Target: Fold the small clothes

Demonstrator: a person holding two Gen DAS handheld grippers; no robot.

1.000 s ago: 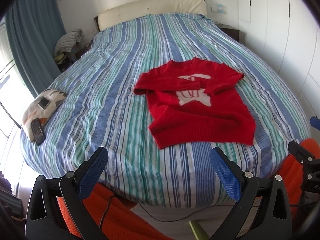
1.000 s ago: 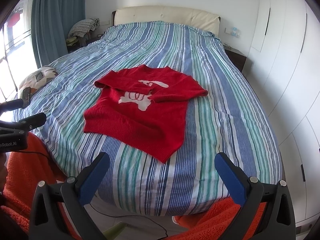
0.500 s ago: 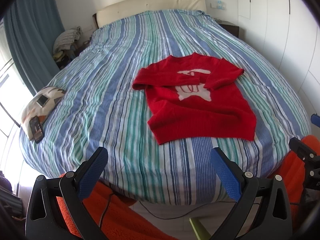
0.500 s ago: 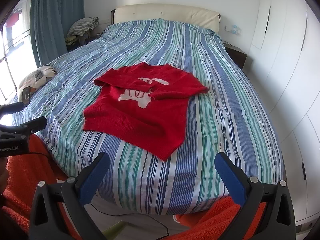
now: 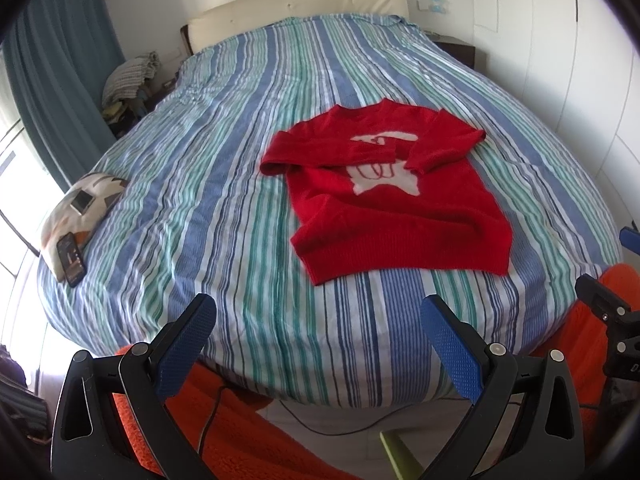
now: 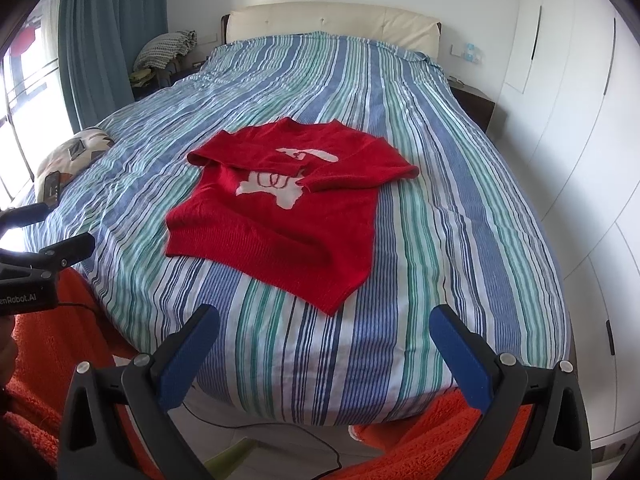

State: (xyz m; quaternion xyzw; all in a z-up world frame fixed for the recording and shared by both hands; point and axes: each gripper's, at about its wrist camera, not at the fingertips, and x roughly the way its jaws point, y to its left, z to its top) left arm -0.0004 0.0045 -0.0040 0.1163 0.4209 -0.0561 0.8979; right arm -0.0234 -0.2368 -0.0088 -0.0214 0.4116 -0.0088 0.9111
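A small red sweater (image 5: 396, 196) with a white figure on the chest lies flat on the striped bed, both sleeves folded across its front; it also shows in the right wrist view (image 6: 288, 208). My left gripper (image 5: 318, 334) is open and empty, held off the bed's foot edge, short of the sweater's hem. My right gripper (image 6: 324, 340) is open and empty, also off the foot edge, near the hem's right corner. The right gripper's side shows in the left wrist view (image 5: 612, 320), and the left gripper's side shows in the right wrist view (image 6: 40, 264).
The striped bedspread (image 5: 224, 184) covers the whole bed. A patterned cushion (image 5: 80, 208) with a phone (image 5: 71, 258) lies at the left edge. An orange rug (image 5: 248, 436) and a cable lie on the floor below. White wardrobes (image 6: 580, 120) stand on the right.
Both grippers have moved a little closer to the bed and the sweater. The sweater has not moved. Both stay open.
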